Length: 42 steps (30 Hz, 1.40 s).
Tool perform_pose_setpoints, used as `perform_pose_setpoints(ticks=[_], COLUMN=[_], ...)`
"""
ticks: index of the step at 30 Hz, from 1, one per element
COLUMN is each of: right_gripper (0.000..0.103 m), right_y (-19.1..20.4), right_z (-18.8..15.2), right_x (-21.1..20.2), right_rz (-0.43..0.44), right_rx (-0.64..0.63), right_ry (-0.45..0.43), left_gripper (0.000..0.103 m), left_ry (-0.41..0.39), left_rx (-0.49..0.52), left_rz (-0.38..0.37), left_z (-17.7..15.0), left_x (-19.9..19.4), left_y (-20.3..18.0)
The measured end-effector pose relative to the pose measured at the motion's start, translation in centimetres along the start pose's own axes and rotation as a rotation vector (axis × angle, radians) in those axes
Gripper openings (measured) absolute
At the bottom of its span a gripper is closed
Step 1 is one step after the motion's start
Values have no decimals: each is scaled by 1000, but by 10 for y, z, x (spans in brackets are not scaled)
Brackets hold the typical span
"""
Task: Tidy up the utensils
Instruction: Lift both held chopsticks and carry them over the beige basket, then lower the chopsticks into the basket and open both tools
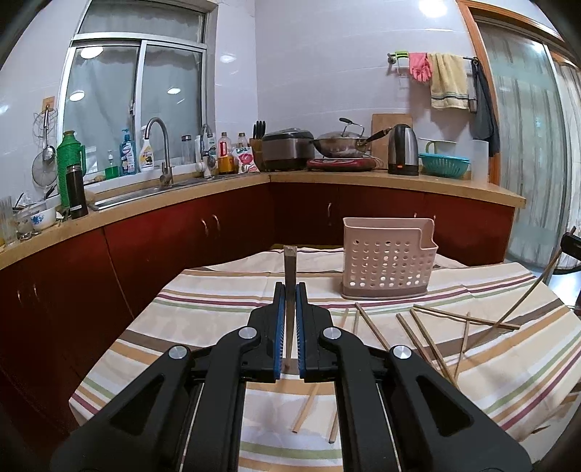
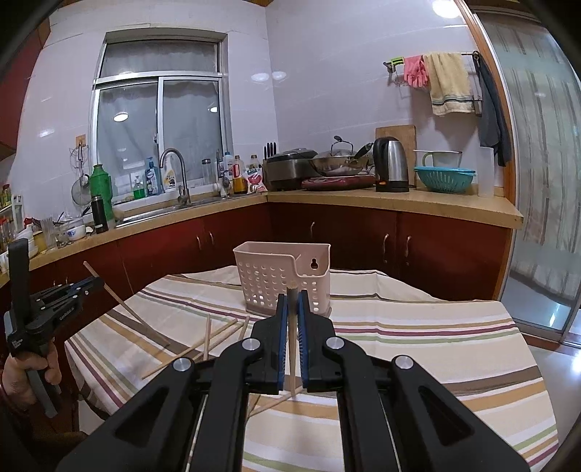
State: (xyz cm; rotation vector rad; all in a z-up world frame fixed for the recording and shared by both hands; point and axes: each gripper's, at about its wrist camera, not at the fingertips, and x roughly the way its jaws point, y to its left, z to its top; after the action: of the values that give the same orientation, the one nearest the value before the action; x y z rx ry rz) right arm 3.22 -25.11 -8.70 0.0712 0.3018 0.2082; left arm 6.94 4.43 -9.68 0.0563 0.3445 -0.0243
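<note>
Left tool (image 1: pixel 290 290) clamped tight on a chopstick (image 1: pixel 290 268), tilted slightly downward. Right tool (image 2: pixel 291 299) likewise, gripping another chopstick (image 2: pixel 291 319)

Kitchen, pale tiled walls (image 1: pixel 308 72). Sliding window (image 1: pixel 134 105) above a steel sink (image 1: pixel 145 192) with curved tap (image 1: pixel 159 145). L-shaped counter (image 1: pixel 399 181), tan top, dark red cupboard doors (image 1: pixel 181 239) below. Kettle (image 1: pixel 403 149), wok (image 1: pixel 337 143), rice cooker (image 1: pixel 287 147) on the counter. Towel (image 1: pixel 448 81) and pink gloves (image 1: pixel 420 67) hang on a rail. Frosted glass door (image 2: pixel 537 145) at right. Ceiling lamp (image 2: pixel 445 7) lit.
</note>
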Motion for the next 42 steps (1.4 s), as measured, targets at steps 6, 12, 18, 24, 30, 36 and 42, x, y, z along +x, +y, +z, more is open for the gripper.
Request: perform_pose_setpoints(ticks=[6,12,18,24,30,36,42], right_gripper=[6,6,6,6,6,6,6], right_y=[1,-2,-6,-9,-14,-21,-34], right_z=[7,20,38,62,92,124,125], right_x=[4,13,28,44,57,81,129], right_rz=[9,11,11,3,0,-6,-14], right_rx=[4,14,13,2,-9,-15,21], right_ry=[-9,-32,-65,-105,-175,-250,-206], left_gripper=[6,6,6,6,6,6,6], left_ry=[-24,-52,-73,-116,-193,-265,-178], left_rx=[-17,-41,-41,-34,-22,-19,-14], left_rz=[-17,-70,-130,-170,-203,-234,-261], left_z=[13,37,60,85,123,161,163], left_x=[2,9,24,36,45,65,111], left_y=[3,2,-7,-15,-24,-43,-59])
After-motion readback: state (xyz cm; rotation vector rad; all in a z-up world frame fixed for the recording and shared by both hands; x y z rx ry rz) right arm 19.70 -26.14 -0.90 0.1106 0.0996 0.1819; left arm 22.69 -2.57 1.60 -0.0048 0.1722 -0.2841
